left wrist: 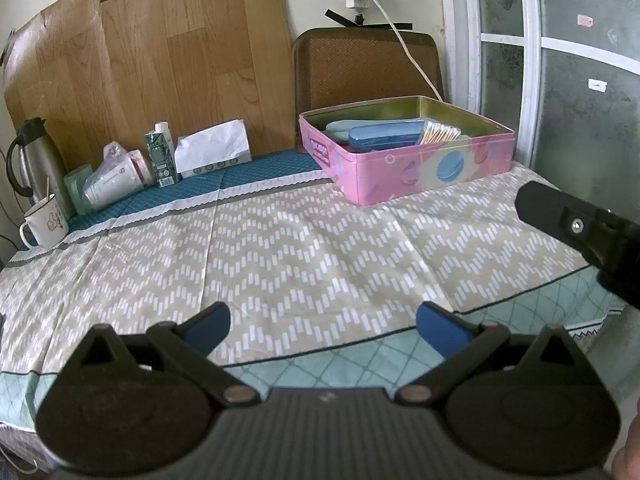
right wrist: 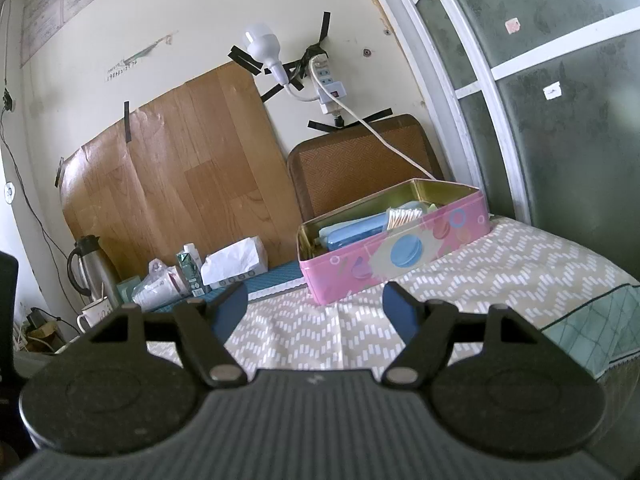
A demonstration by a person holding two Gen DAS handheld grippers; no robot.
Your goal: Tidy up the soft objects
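Note:
A pink tin box stands at the back right of the table. Inside it lie a blue case, a pale blue item and a pack of cotton swabs. My left gripper hovers open over the near part of the patterned tablecloth, nothing between its blue pads. My right gripper is open too, held nearly level in front of the tin, empty. Part of the right gripper's black body shows at the right edge of the left wrist view.
Along the back left stand a tissue box, a green carton, plastic-wrapped cups, a white mug and a steel kettle. A woven chair back and wood-pattern sheet are behind; a cord hangs toward the tin.

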